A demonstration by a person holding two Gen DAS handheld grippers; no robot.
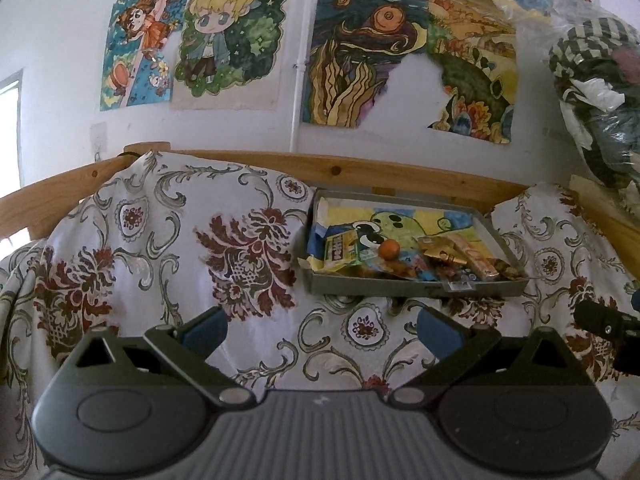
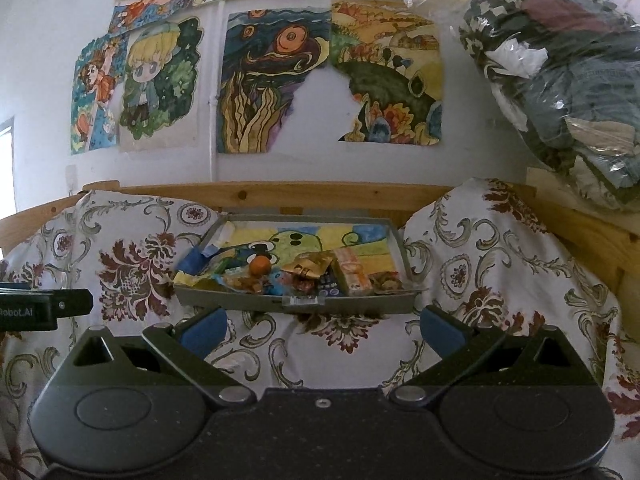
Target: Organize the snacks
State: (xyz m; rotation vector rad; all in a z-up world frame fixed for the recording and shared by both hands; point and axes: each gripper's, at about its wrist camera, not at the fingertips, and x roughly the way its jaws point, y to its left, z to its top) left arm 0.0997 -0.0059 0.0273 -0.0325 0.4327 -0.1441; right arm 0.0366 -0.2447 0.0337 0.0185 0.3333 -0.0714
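Both of your claws are spread wide and hold nothing: the left gripper (image 1: 322,330) and the right gripper (image 2: 323,330) hang over the floral cloth (image 1: 160,240). Ahead of your right claw sits the grey tray (image 2: 248,302), its snack packets (image 2: 348,276) heaped along the near wall around a small orange ball (image 2: 260,265). From your left claw, the tray lies ahead and to the right.

Wood-framed bed (image 2: 320,194) against the wall, covered by a white floral cloth (image 2: 132,256) — dark red blossoms, grey-green scrolls. Resting directly on the cloth, near the far rail: a shallow grey tray (image 2: 248,300), lined with a painted sheet, snacks (image 2: 304,272) heaped at its near edge — packets and one small orange piece.
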